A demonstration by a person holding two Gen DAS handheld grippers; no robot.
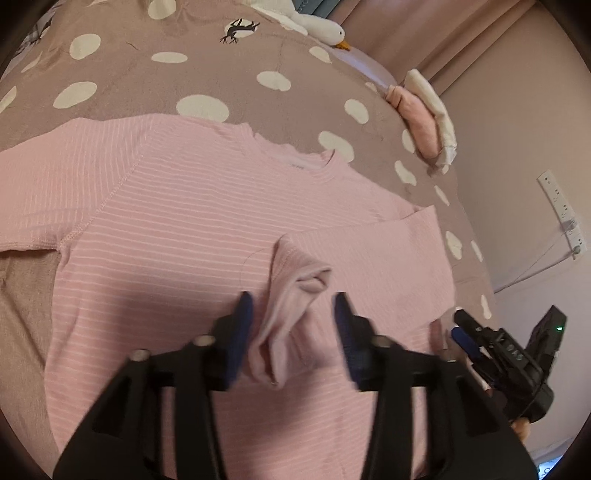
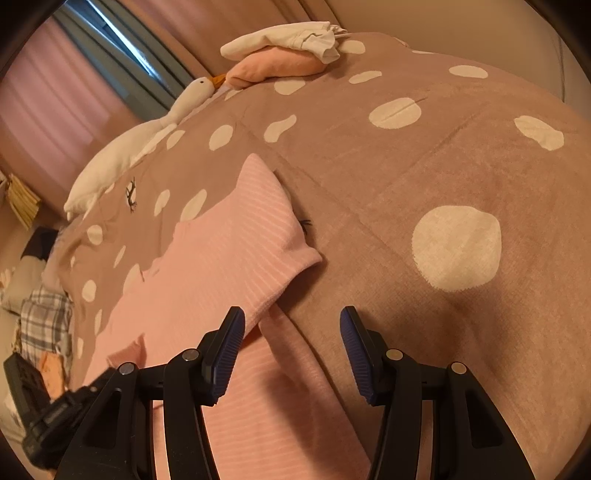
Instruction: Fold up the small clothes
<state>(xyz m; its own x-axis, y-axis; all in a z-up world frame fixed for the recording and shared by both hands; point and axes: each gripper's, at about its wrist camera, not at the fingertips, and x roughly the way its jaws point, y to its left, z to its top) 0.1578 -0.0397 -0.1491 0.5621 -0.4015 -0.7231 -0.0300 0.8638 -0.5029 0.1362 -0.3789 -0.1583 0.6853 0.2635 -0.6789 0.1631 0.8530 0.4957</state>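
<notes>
A pink striped shirt (image 1: 192, 206) is spread flat on a dotted blanket (image 1: 122, 88), neckline away from the left claw (image 1: 293, 325) and hem toward it. The right sleeve (image 1: 291, 306) is folded in over the body, and its bunched cuff lies directly between the left claw's blue pads (image 1: 243, 325), just ahead of them; the jaws are held about half apart, and no pad is seen pressing the cloth, so nothing is gripped. The sleeve's long axis runs from the far right shoulder down toward the left claw, roughly along its pointing line. The right claw (image 2: 291, 350) is also held half wide and empty, over the shirt's right edge, where the folded shoulder (image 2: 251, 229) lies ahead and to its left and bare blanket lies to its right. The cuff is judged nearer the left claw, so any smoothing of the sleeve would fall to it, while the right side fold is nearer the right claw. A small tag is seen inside the neckline (image 1: 295, 162), but its writing is too small to be read. Beyond the shirt, at the far right, 2 folded garments (image 1: 428, 122) are stacked, with a plush goose (image 1: 325, 29) farther off. No brand is legible anywhere.
</notes>
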